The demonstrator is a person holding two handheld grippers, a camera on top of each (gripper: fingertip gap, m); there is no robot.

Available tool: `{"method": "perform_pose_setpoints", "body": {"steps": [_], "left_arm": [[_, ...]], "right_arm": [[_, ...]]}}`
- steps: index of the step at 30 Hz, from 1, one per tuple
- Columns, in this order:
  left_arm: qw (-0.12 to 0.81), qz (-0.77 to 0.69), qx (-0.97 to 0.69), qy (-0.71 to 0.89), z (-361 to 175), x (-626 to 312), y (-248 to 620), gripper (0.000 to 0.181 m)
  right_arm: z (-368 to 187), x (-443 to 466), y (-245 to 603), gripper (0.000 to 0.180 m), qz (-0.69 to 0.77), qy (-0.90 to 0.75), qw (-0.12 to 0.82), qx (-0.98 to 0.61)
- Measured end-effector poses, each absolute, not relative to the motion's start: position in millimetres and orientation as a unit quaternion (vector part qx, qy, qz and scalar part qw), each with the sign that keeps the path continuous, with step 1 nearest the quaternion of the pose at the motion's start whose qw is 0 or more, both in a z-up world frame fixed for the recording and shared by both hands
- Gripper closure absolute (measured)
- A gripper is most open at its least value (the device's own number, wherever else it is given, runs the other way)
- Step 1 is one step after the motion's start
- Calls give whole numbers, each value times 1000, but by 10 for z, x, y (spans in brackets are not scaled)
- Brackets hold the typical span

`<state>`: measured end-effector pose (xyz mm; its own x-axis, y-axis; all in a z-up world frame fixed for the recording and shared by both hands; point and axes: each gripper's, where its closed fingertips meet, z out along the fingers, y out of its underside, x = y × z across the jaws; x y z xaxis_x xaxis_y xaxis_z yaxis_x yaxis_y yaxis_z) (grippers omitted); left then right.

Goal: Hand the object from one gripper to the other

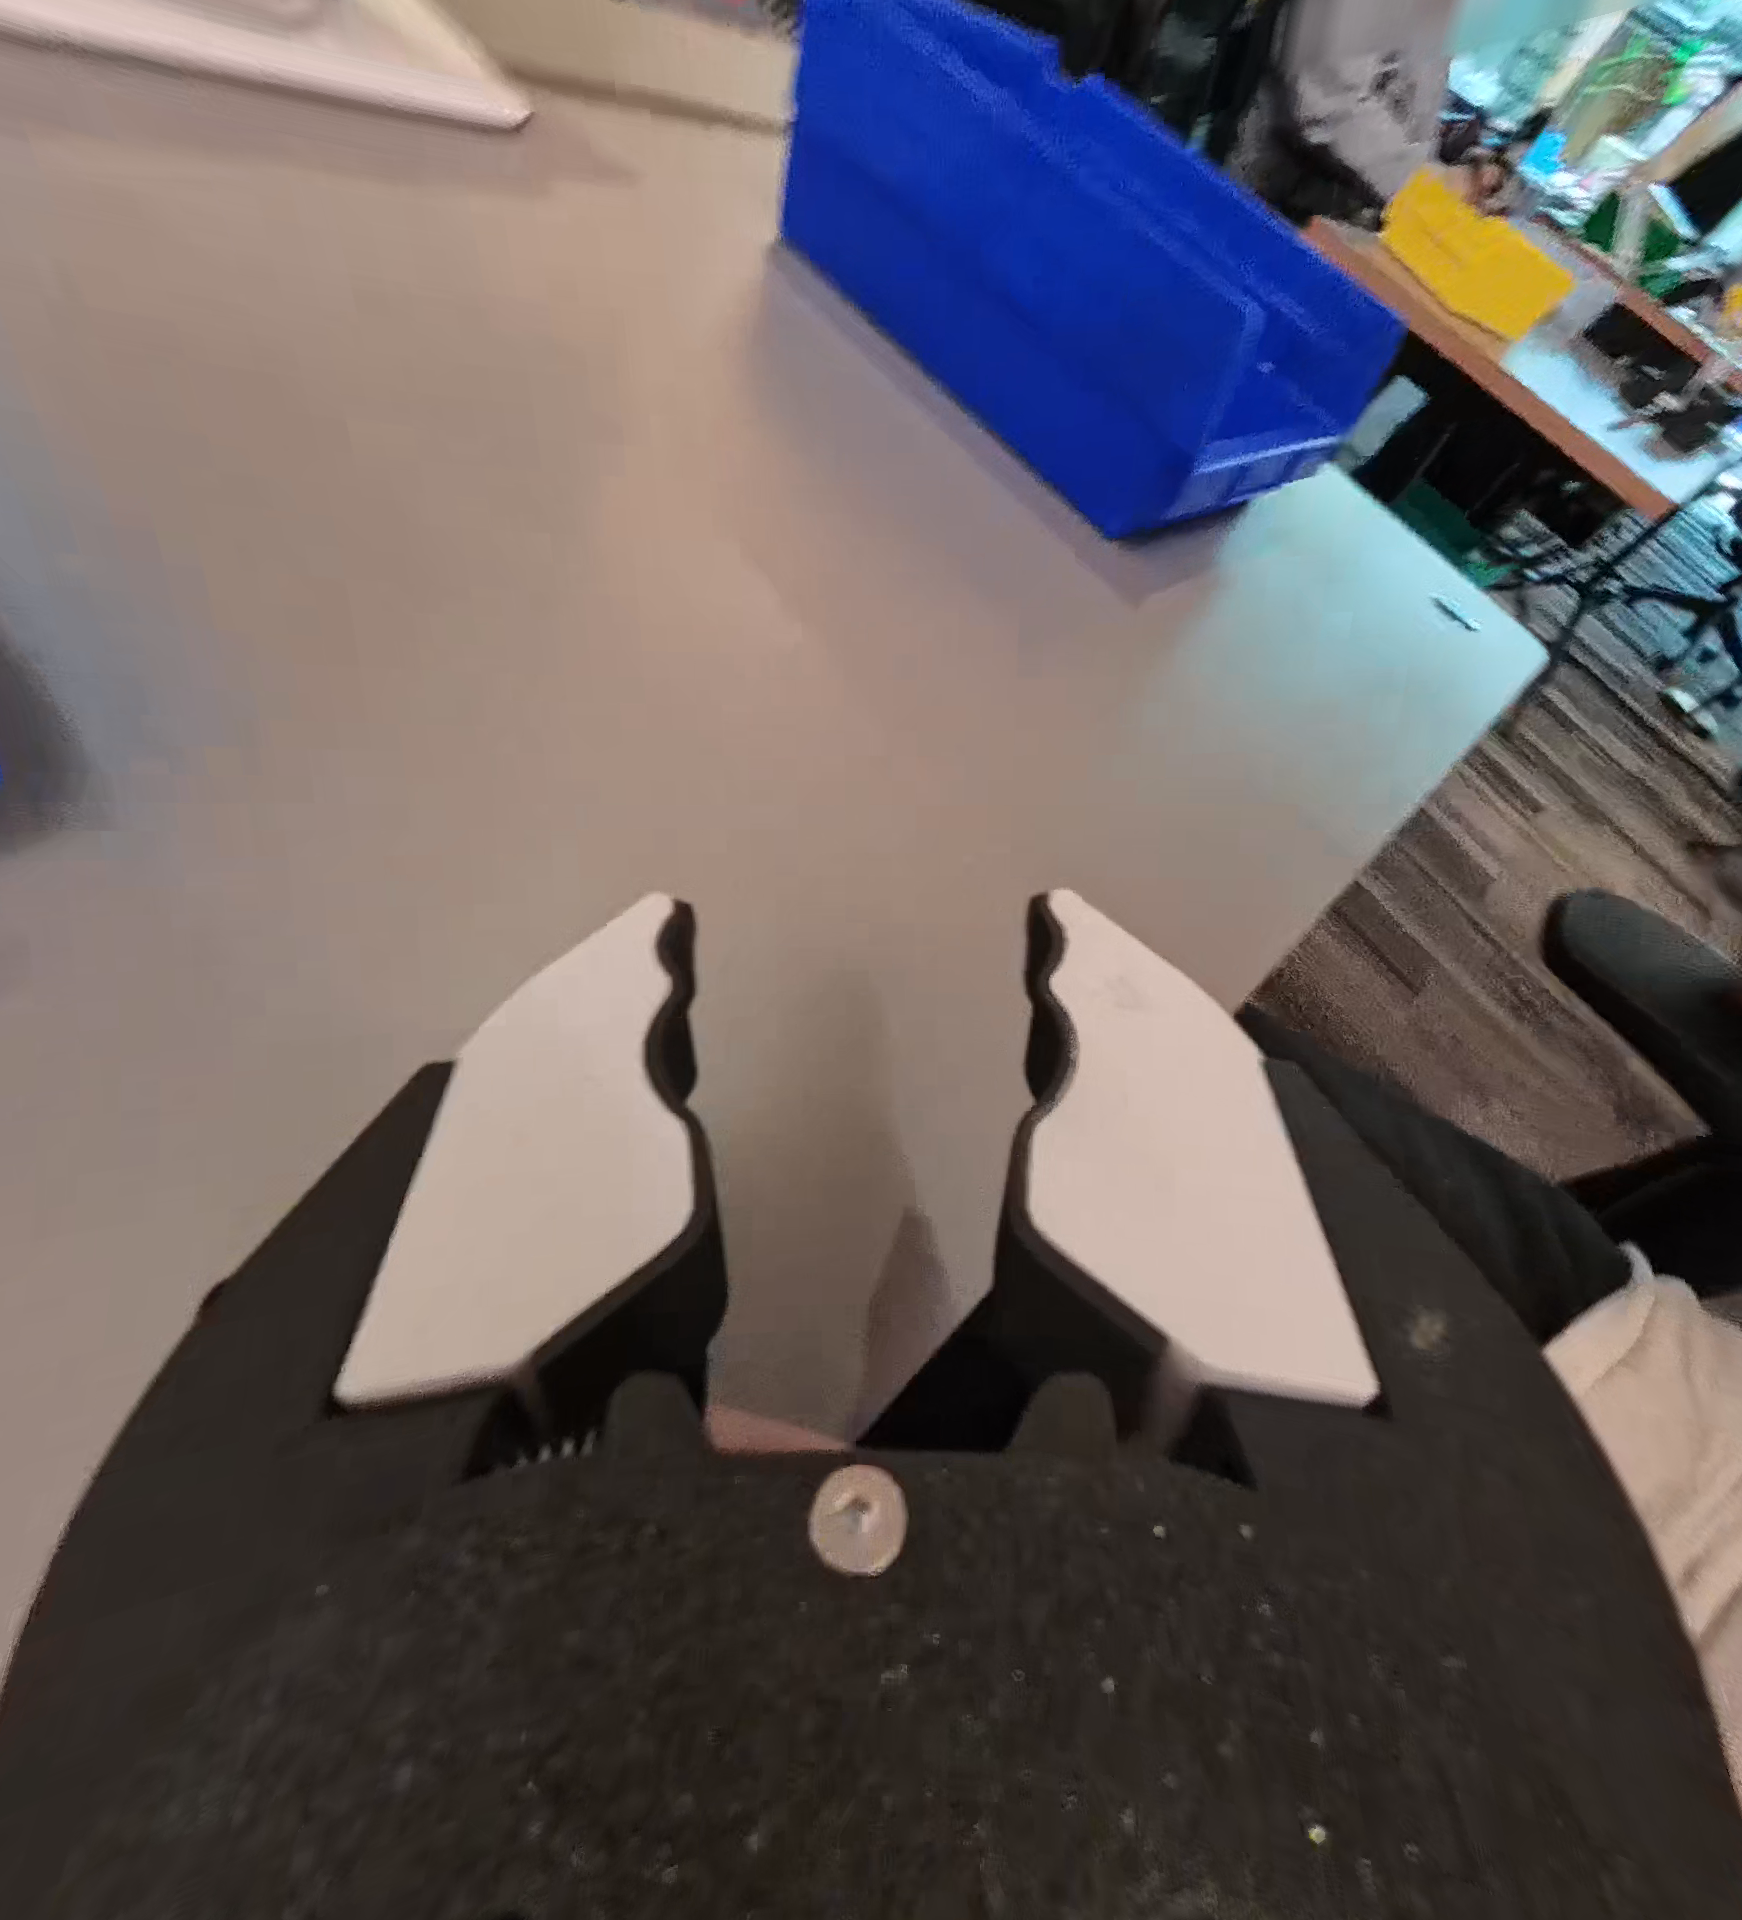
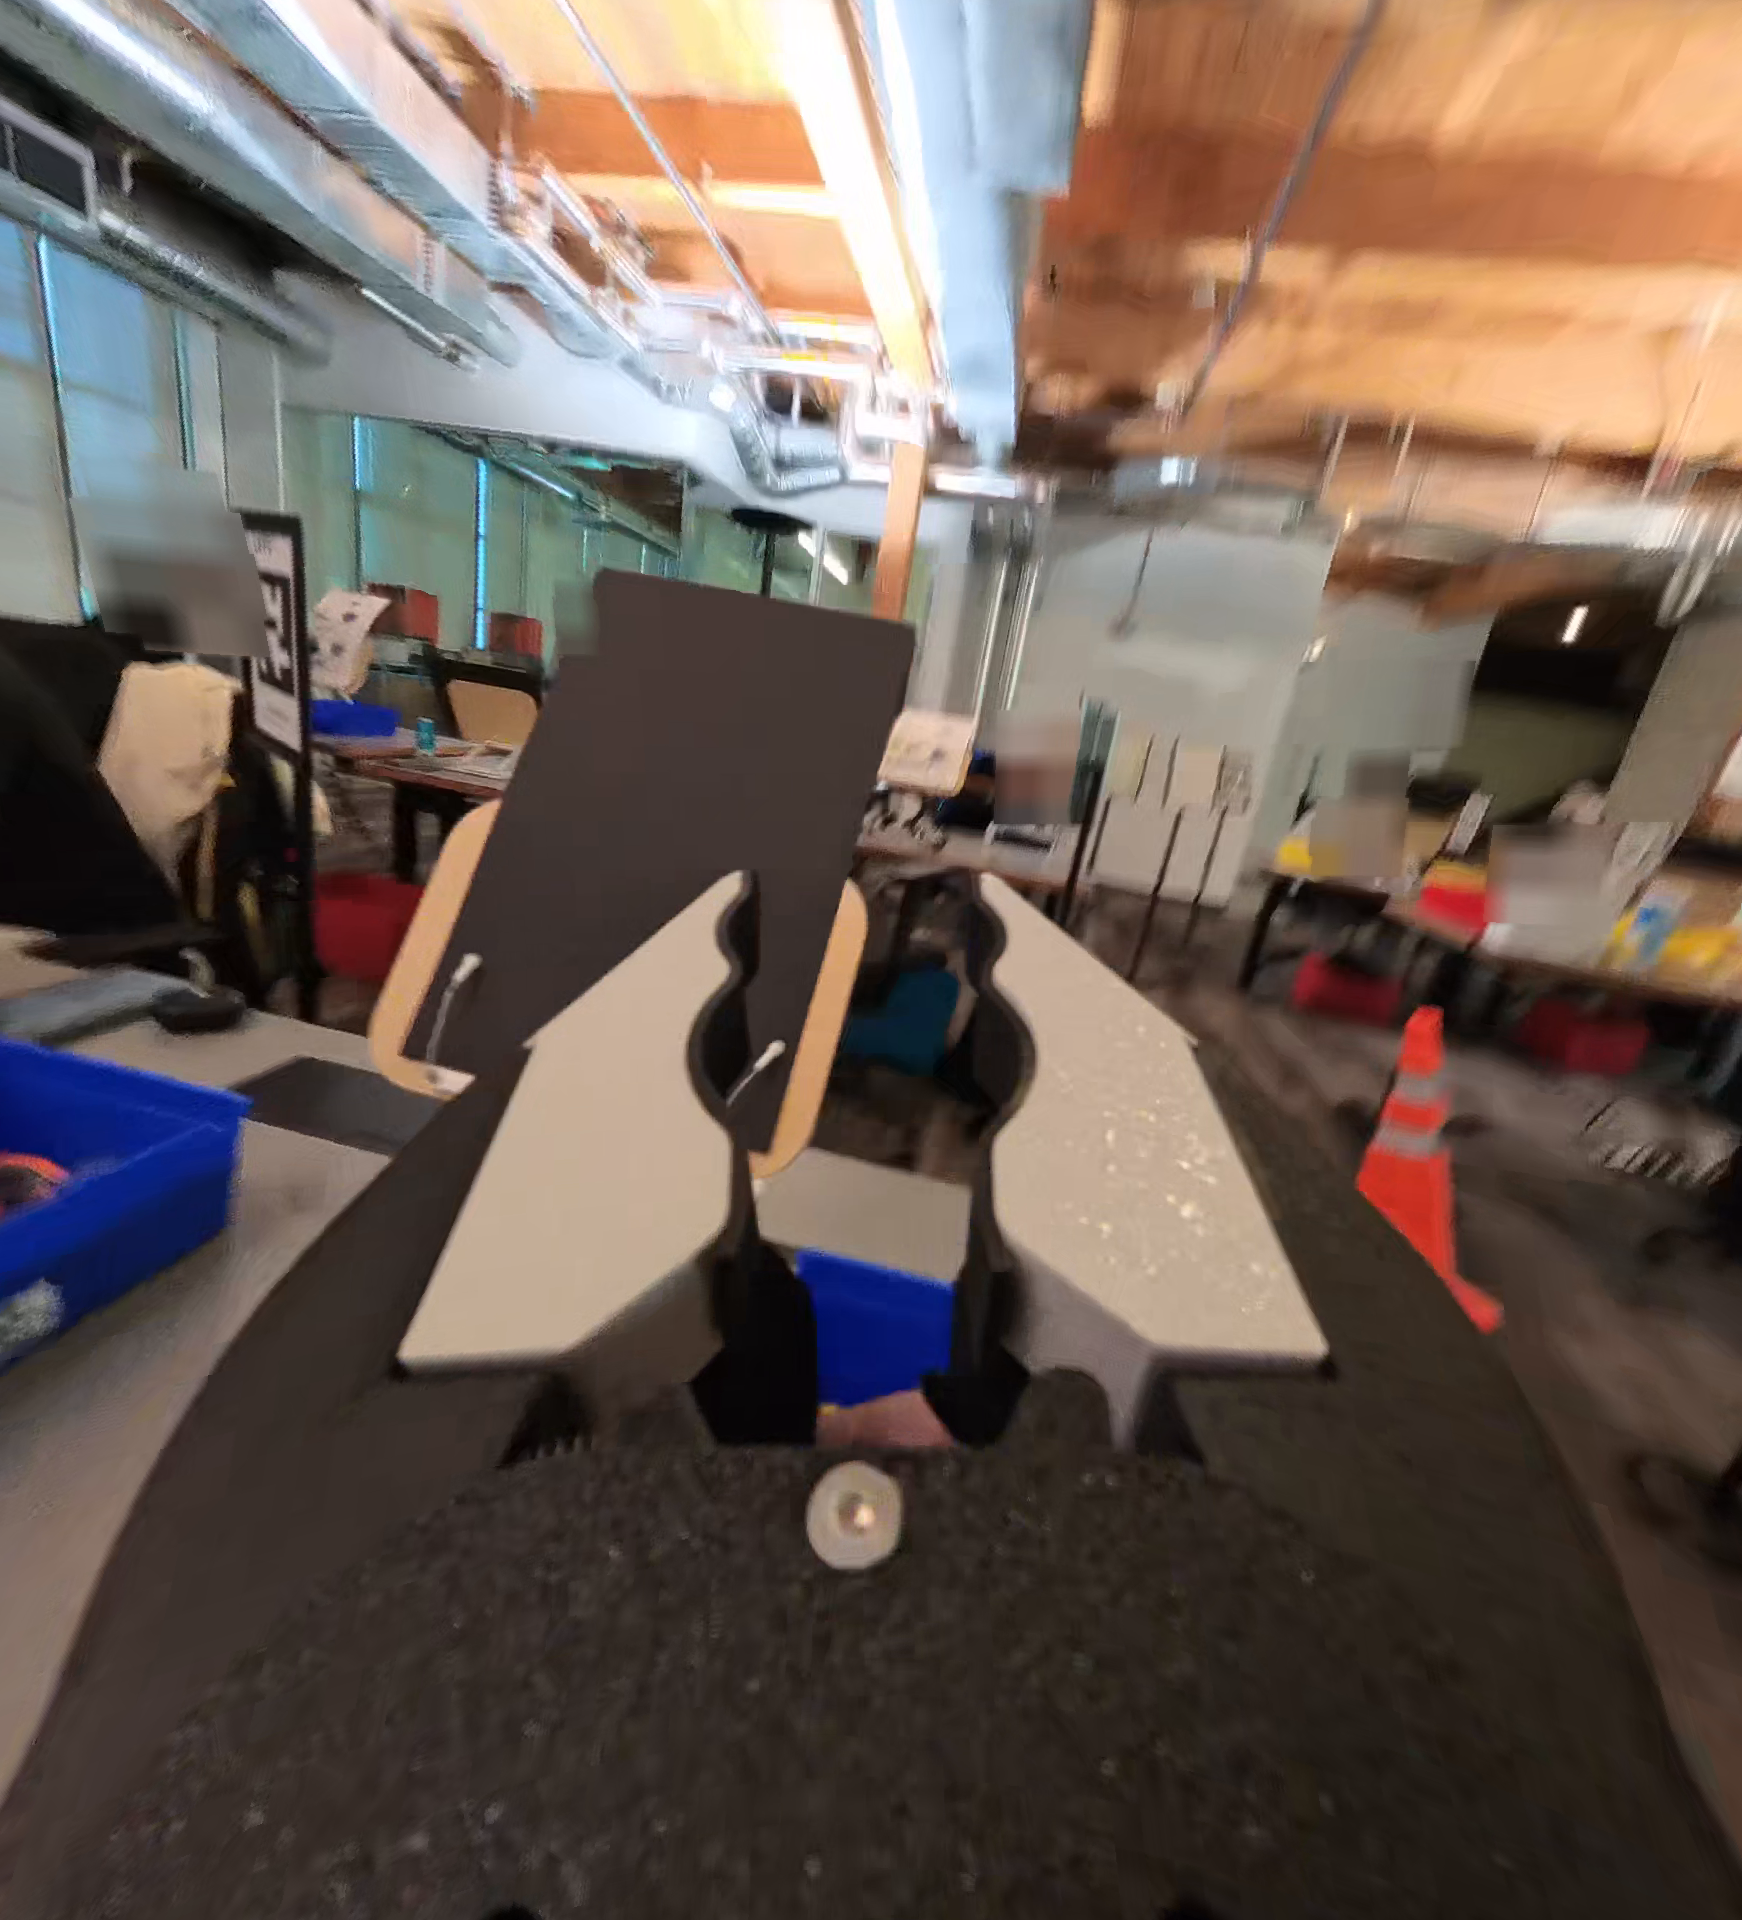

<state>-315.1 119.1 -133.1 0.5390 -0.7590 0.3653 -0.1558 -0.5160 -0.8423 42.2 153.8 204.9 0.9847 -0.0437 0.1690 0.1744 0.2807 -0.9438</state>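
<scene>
**Both grippers empty, hand-over not under way**

The left gripper (image 1: 862,914) is held low over a bare stretch of pale tabletop (image 1: 431,520), its fingers spread apart with nothing between them. The right gripper (image 2: 862,883) is tipped upward toward the room, its fingers likewise parted and gripping nothing.

No object is seen passing between the two, so the task is judged to be at a stage with nothing in hand. A first grasp by one gripper would be called for next, and then the two would have to be brought face to face.

The task's thing cannot be named with certainty. A dark flat panel (image 2: 701,748) backed by a tan rounded board is seen just beyond the right gripper, partly hidden by the left-hand finger. Whether it is touched, or rests on the tabletop, cannot be told.

Other candidates are glimpsed in a blue bin (image 2: 67,1195) at near left, where orange items are blurred. A second blue bin (image 1: 1054,291) stands on the far side of the tabletop, its contents hidden. Neither gripper is shown in the other's view.
</scene>
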Motion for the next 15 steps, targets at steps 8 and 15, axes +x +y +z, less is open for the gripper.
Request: {"method": "perform_pose_setpoints", "body": {"steps": [8, 15], "left_arm": [[497, -223, -805, 237, -1265, -3712, 1729, 120], [513, -172, -800, 259, -1270, -3836, 1772, 121]], "right_arm": [[-440, -251, 1511, 135, 49, -38, 614, -787], [-1020, -469, 1180, 136, 46, -26, 626, -778]]}}
